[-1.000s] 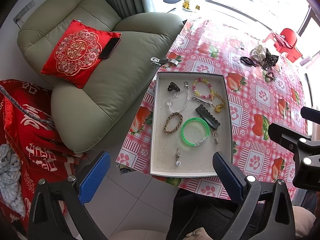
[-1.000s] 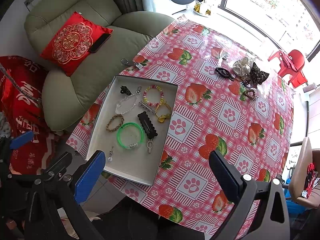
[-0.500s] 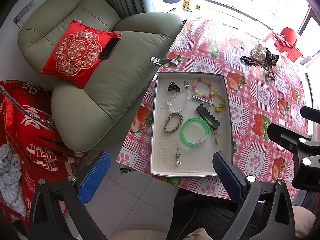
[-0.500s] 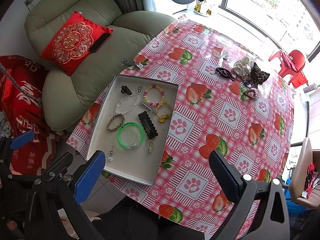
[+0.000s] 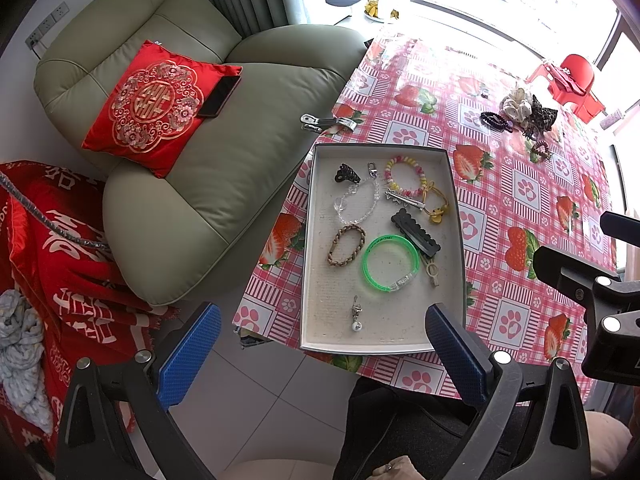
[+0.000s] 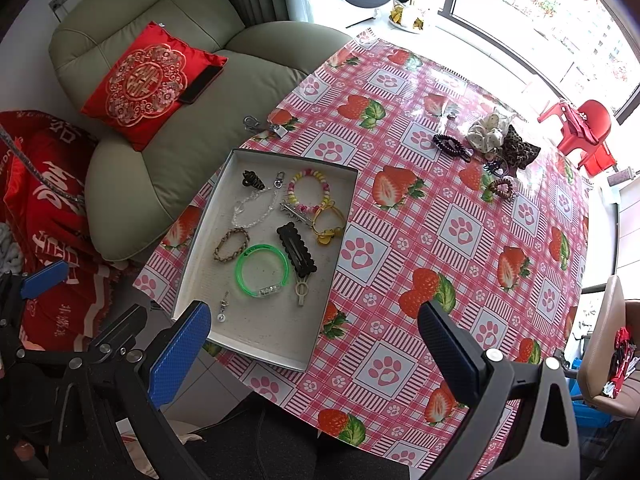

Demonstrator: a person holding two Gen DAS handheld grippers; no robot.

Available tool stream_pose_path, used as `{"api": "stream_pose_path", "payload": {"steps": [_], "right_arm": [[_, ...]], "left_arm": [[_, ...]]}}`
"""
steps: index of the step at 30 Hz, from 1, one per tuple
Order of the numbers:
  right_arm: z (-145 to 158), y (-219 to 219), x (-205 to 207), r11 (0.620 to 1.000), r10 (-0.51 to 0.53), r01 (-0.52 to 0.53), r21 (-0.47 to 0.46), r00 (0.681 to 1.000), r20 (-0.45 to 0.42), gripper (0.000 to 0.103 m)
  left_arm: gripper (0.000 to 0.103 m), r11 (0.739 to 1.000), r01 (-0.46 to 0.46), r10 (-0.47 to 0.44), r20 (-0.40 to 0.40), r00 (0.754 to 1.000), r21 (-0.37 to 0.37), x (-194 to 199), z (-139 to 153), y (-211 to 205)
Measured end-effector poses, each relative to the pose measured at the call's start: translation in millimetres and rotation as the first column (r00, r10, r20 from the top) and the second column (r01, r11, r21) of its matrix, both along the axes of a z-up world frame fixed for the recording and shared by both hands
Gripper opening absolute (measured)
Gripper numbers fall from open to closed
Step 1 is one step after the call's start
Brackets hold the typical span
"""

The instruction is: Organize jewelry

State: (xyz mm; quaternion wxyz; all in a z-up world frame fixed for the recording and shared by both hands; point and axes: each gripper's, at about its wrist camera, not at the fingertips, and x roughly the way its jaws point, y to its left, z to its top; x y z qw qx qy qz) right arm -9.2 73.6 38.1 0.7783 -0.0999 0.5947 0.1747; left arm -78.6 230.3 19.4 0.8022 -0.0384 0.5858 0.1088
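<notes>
Both tools gape wide and hold nothing; the left gripper (image 5: 322,350) hangs above the tray (image 5: 308,248) at the near table edge; the loose hair ties (image 6: 486,142) lie far-right across the table, well apart; judged nearer the right gripper (image 6: 314,346), which faces them.

Home living room: green armchair (image 5: 192,184), strawberry-tableclothed table (image 6: 460,240).
</notes>
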Motion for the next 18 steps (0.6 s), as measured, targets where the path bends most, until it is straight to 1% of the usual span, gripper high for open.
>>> {"api": "stream_pose_path", "payload": {"steps": [18], "right_arm": [[-0.4, -0.2, -0.2, 1.0, 0.001, -0.001, 0.001, 1.0, -0.002, 0.103]], "left_arm": [[0.103, 1.0, 0.005, -0.005, -0.001, 1.0, 0.004, -1.8, -1.3, 1.9]]}}
